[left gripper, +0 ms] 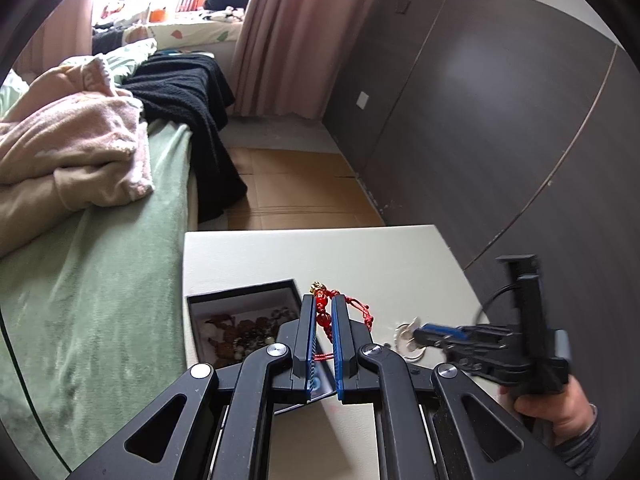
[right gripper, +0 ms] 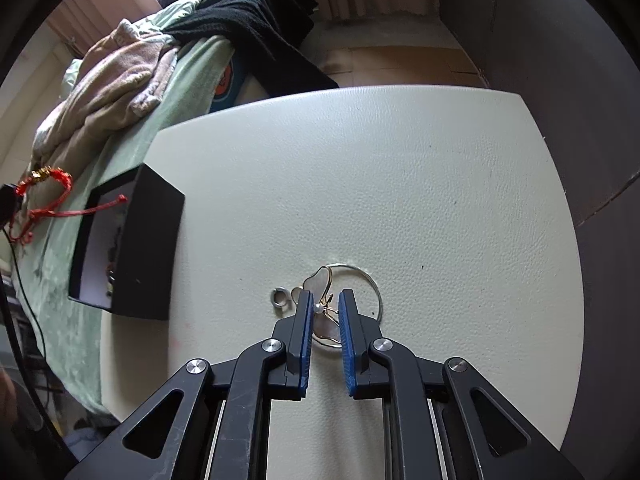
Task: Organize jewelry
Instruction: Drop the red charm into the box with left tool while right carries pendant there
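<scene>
A red bead bracelet (left gripper: 322,318) with a gold charm hangs between the pads of my left gripper (left gripper: 323,300), which is shut on it, just right of the black open box (left gripper: 240,292). In the right wrist view the same bracelet (right gripper: 48,176) dangles at the far left, above and beyond the box (right gripper: 156,240). My right gripper (right gripper: 326,294) points down at the cream table (right gripper: 360,180). Its pads touch a gold-rimmed shell piece (right gripper: 320,280) with a small pearl lying there. The left wrist view shows that right gripper (left gripper: 418,334) low over the same piece, held by a hand.
A thin silver hoop (right gripper: 374,284) and a small silver ring (right gripper: 279,296) lie beside the shell piece. The box holds several brown bead pieces (left gripper: 240,332). A green-covered bed (left gripper: 100,280) with heaped clothes borders the table's left side. Dark wall panels stand to the right.
</scene>
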Demonstrator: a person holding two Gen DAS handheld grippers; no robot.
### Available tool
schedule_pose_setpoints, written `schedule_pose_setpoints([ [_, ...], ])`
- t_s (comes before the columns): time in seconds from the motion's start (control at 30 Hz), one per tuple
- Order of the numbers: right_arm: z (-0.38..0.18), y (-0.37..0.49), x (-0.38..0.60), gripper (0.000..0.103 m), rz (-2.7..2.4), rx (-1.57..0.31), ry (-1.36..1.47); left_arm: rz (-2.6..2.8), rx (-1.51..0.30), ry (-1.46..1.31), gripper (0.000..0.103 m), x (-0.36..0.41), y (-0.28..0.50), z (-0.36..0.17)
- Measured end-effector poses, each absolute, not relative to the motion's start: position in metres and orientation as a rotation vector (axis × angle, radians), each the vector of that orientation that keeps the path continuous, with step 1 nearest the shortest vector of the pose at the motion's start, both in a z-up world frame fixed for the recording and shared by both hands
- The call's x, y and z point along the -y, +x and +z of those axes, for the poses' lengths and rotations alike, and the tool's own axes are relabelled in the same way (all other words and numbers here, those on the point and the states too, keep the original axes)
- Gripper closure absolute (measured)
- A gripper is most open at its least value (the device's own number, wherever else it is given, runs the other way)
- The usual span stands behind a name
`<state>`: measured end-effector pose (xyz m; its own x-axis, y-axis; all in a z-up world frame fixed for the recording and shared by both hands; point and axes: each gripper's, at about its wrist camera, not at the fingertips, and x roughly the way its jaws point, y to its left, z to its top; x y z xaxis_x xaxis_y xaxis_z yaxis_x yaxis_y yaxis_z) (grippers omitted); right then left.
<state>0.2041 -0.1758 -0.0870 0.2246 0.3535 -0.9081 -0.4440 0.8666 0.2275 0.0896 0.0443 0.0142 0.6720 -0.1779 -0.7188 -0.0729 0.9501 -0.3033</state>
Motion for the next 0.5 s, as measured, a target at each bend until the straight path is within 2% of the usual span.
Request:
schedule_pose_setpoints([
  [0.17, -0.062, 0.194, 0.173, 0.089, 0.592, -1.151, -0.05, 0.033, -0.912, -0.306, 0.095, -0.055, 0.097, -0.002],
  [0.23, -0.055, 0.19, 0.17, 0.089, 0.61, -1.127, -0.049, 0.03, -0.934, -0.318, 0.088, -0.059, 0.1, -0.008],
  [0.27, -0.052, 0.188, 0.167, 0.089, 0.624, -1.117, -0.04, 0.031, -0.934, -0.327, 0.074, -0.061, 0.1, -0.009],
  [0.3, -0.047, 0.185, 0.163, 0.089, 0.642, -1.103, -0.032, 0.038, -0.93, -0.337, 0.054, -0.063, 0.099, -0.01],
  [0.37, -0.042, 0.182, 0.159, 0.089, 0.667, -1.084, -0.022, 0.058, -0.903, -0.337, 0.035, -0.066, 0.098, -0.008],
  [0.5, -0.03, 0.174, 0.143, 0.089, 0.742, -1.039, 0.023, 0.077, -0.862, -0.366, 0.034, -0.076, 0.097, -0.004],
])
